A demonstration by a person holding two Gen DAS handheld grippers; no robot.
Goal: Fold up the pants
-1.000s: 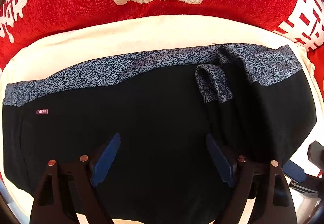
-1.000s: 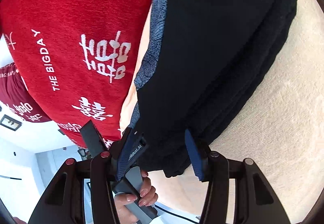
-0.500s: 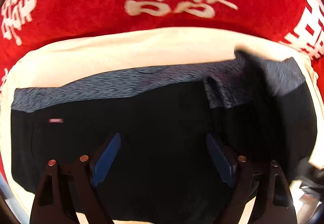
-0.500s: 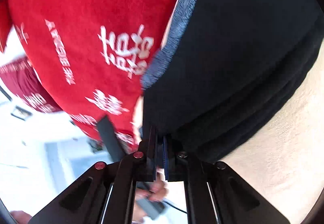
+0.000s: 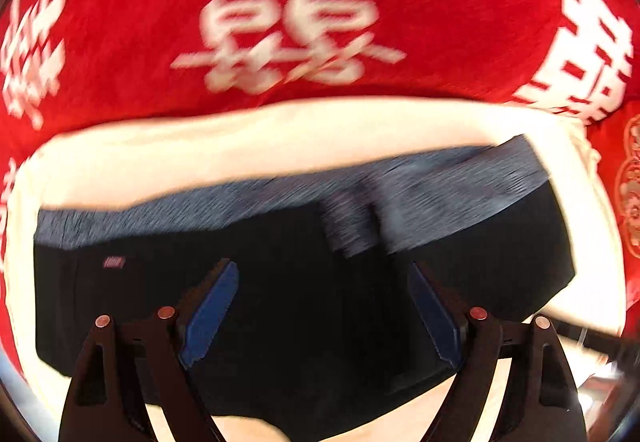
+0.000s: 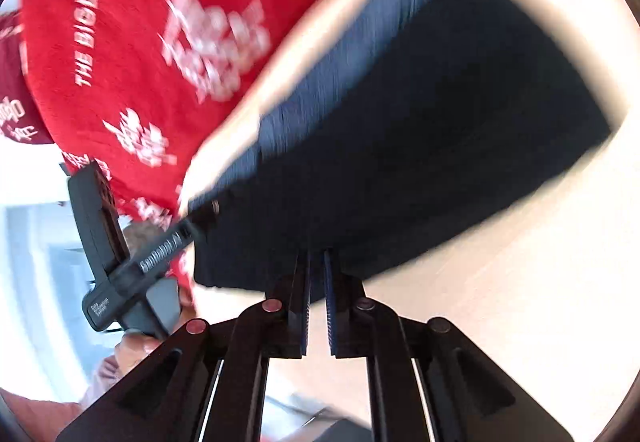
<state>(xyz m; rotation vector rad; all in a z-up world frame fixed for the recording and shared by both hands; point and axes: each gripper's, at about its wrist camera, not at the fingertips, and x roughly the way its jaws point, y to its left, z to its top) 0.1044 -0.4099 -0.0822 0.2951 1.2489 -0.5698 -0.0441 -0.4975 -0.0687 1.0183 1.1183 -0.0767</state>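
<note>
Black pants [image 5: 500, 270] with a blue-grey patterned waistband [image 5: 440, 186] lie folded across a cream cloth [image 5: 240, 138]. My left gripper [image 5: 322, 270] hangs open above their middle, its blue pads wide apart and nothing pressed between them. In the right wrist view the pants [image 6: 440, 122] stretch away up and to the right. My right gripper [image 6: 317, 254] pinches their near edge at its tips; its jaws are opening a little, a thin gap between the pads, the black cloth still between them. The picture is blurred by motion.
A red blanket [image 5: 120, 2] with white characters lies behind the cream cloth and at the left [image 6: 140, 42]. The left gripper's body [image 6: 132, 254] and the hand [image 6: 136, 350] holding it show at the lower left, by the pants' corner. Cream cloth [image 6: 500, 302] spreads to the right.
My right gripper went from open around the pants' edge to closed on it, then rolled and rose. The left gripper lifted away from the pants, still open.
</note>
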